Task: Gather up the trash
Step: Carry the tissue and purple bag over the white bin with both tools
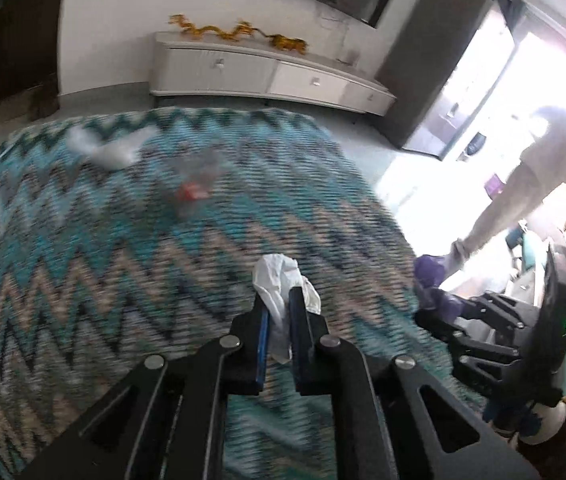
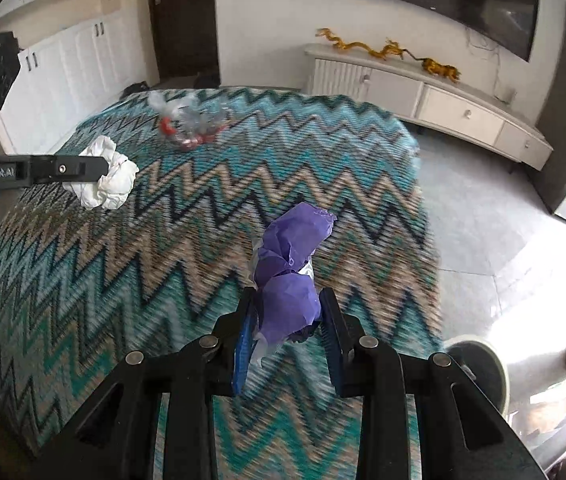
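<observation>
Both my tools are loaded over the zigzag rug [image 2: 187, 264]: my left gripper [image 1: 279, 308] pinches a crumpled white tissue [image 1: 281, 280], its jaws pressed close on the wad, while my right gripper [image 2: 287, 312] clamps a purple wrapper [image 2: 291, 264] that stands up and away from the fingertips, long axis running forward. In the right wrist view the left gripper [image 2: 101, 168] reaches in from the left edge, the tissue [image 2: 107, 180] at its tip, so the two hands ride side by side, well apart. No bin shows in either picture; I judge the next move turns on finding one, and cannot say which way it lies. What remains on the rug lies far from both tools: a clear plastic bag with red bits [image 2: 191, 124] toward the far left, and, in the left wrist view, a white scrap [image 1: 111, 148] just left of that bag [image 1: 193, 184]. My left hand is the nearer to both. Motion blur softens the rug pattern. A person [image 1: 539, 184] stands at the bright doorway, far right.
</observation>
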Demonstrator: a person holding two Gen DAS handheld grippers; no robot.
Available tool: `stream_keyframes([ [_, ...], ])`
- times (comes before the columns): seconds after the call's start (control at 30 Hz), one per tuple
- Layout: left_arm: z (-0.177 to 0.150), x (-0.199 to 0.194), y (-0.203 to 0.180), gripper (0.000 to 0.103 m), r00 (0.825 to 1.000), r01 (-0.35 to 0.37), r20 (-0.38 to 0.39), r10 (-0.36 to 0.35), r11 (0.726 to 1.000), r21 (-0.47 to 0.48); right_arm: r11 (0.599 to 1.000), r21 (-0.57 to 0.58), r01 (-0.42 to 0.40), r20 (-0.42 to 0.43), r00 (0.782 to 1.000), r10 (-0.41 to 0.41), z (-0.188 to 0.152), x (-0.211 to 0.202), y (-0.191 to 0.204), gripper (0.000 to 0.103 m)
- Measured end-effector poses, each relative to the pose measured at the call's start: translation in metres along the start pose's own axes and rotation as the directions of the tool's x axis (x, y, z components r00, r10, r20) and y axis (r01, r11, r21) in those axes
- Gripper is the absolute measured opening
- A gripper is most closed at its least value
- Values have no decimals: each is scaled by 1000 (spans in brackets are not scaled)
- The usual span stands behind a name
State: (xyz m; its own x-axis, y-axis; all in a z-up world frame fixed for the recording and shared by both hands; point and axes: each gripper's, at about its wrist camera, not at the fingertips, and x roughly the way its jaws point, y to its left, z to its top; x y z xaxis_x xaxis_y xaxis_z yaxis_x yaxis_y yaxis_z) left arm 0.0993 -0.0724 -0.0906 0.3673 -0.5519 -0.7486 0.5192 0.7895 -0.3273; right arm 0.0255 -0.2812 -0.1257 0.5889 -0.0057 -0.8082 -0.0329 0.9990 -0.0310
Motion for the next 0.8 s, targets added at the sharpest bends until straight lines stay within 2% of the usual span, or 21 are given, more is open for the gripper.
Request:
stream_keyframes([
  [0.13,14,19,-56,9,996,86,-37,-83,994,67,997,64,51,11,999,-52,-16,-14,-45,31],
  [0.23,22,41,-108,9,985,159,-83,-149,979,130,986,127,111,-4,994,-112,-35,-23,-88,31],
  [0.37,26,82,-176,9,964,238,-166,-208,953,189,962,187,201,-74,979,-190,-65,-24,-144,31],
  [0.47,25,120,-220,9,935,304,-246,-257,936,180,943,236,236,-126,969,-212,-86,-18,-180,31],
  [0.53,25,144,-240,9,920,321,-287,-267,933,162,928,276,250,-161,964,-211,-100,-11,-203,31],
  [0.63,23,182,-268,9,885,357,-359,-295,926,121,906,335,257,-198,960,-199,-119,1,-230,31],
  [0.8,19,235,-297,13,871,330,-417,-261,938,103,870,410,275,-224,955,-196,-140,19,-263,33],
])
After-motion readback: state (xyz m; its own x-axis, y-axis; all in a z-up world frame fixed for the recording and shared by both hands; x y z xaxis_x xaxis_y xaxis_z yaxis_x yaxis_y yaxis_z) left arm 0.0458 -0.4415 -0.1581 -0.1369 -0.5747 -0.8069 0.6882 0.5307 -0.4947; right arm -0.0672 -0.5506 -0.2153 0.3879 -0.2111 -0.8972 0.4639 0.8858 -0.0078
